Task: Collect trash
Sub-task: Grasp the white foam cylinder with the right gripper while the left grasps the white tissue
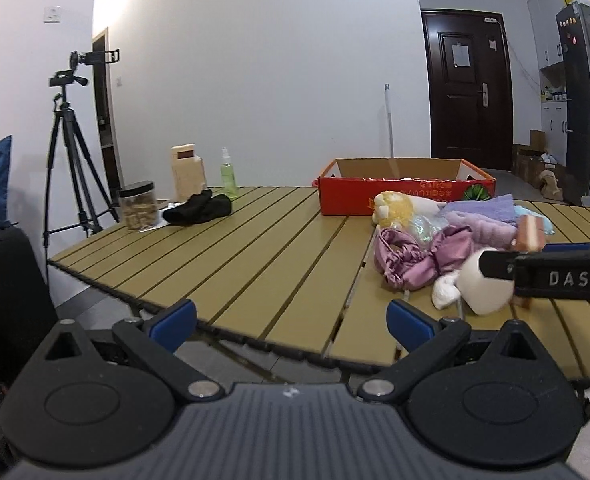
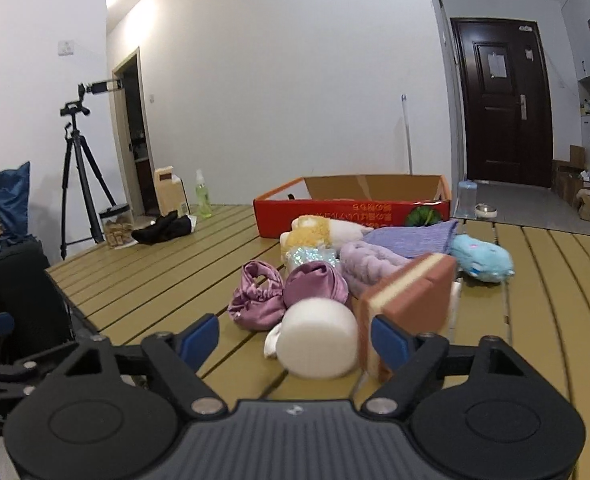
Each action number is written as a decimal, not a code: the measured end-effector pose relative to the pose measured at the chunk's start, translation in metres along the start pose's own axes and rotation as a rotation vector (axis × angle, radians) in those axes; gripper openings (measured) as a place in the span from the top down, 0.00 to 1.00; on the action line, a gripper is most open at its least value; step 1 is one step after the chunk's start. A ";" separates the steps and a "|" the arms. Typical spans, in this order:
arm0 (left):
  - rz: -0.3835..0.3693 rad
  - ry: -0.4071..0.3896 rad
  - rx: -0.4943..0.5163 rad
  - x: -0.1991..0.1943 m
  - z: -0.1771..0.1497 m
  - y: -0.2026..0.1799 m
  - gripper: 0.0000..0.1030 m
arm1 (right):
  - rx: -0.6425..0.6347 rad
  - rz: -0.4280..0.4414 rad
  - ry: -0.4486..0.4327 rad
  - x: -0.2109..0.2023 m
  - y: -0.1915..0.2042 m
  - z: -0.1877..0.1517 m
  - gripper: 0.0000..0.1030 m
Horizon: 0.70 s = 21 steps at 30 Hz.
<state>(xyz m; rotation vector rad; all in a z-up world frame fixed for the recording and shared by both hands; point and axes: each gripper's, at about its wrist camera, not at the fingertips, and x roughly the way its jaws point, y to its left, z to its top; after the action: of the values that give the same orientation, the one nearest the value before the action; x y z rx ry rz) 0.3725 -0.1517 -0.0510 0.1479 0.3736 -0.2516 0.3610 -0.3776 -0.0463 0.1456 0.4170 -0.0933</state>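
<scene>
Before the red box [image 2: 351,212], toys crowd the white sponge [image 2: 315,344].

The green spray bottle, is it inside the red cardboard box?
No, the green spray bottle stands on the table well to the left of the red cardboard box, beside a beige container.

The left wrist camera sits low behind the left gripper [image 1: 291,320], at the slatted table's [image 1: 231,248] near edge, facing across it toward the white wall. The right wrist camera rides behind the right gripper [image 2: 295,338], further over the tabletop, close to a white foam cylinder [image 2: 315,344] between its fingers. Both views share the red cardboard box [image 1: 403,196], tripod [image 1: 71,148] and dark door [image 2: 499,100].
</scene>
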 end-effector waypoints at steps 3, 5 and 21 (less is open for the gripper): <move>-0.014 0.027 -0.032 0.020 -0.005 0.004 0.00 | -0.022 -0.015 0.021 0.024 0.003 0.002 0.25; -0.032 0.046 -0.037 0.030 -0.008 0.004 0.00 | -0.037 -0.036 0.029 0.034 0.005 0.000 0.28; -0.132 0.026 0.036 0.050 -0.013 -0.028 0.04 | 0.086 0.008 0.081 0.057 -0.025 -0.012 0.51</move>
<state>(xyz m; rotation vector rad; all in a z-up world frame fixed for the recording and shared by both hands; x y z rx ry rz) 0.4055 -0.1874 -0.0844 0.1627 0.4057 -0.3872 0.4052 -0.4038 -0.0833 0.2364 0.4938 -0.0973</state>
